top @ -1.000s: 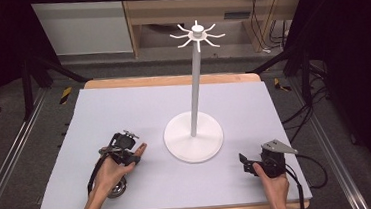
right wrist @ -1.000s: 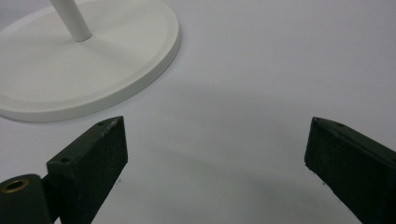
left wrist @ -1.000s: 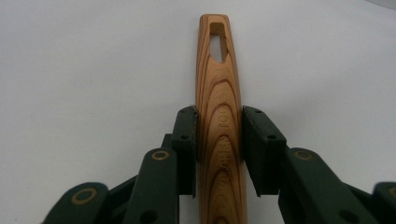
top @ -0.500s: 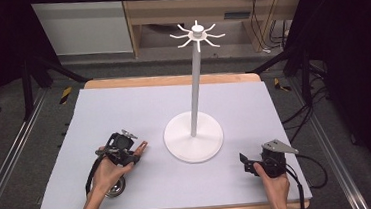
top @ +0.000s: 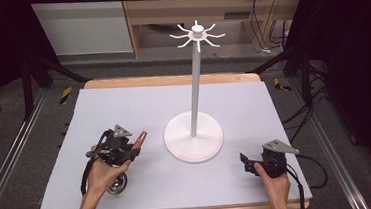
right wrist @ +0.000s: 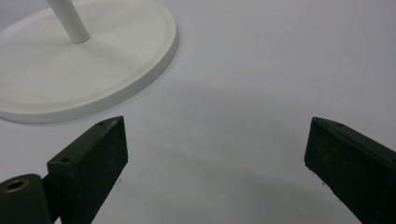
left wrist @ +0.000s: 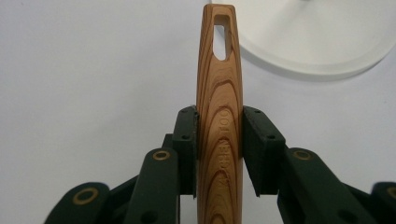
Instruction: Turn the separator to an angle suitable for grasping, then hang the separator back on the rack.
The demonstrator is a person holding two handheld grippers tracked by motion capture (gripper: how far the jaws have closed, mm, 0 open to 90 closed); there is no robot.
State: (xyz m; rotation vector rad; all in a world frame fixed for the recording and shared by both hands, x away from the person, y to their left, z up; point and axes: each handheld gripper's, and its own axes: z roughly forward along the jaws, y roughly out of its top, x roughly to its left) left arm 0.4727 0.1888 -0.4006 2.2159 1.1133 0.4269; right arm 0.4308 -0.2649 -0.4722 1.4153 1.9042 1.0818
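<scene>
The pale surface (top: 123,109) carries everything, and the white stand (top: 194,135) near its middle is the landmark: a round base, a thin upright pole, and a ring of short hooks at the top.

To the left of the stand's base and a little nearer the person, the left gripper (top: 127,150) has its jaws clamped on the wooden handle (left wrist: 219,93) of a utensil. In the left gripper view the two black jaws press on both flat sides of the handle about midway along what shows, and the handle's tip with its slotted hanging hole points toward the rim of the stand's base. In the high view a rounded metal bowl (top: 116,183) lies under the left hand, on the side away from the stand; it looks like the utensil's working end, perhaps a ladle, though that is a guess.

To the right of the base and nearer the person, the right gripper (top: 248,160) rests low with its jaws spread wide and nothing between them.

The step in hand looks like the pick-up, with the grip already made. The likely next move is to lift the utensil up to the top of the stand and thread the slot over one hook, which calls for a tall raise and careful aim of a small hole.
</scene>
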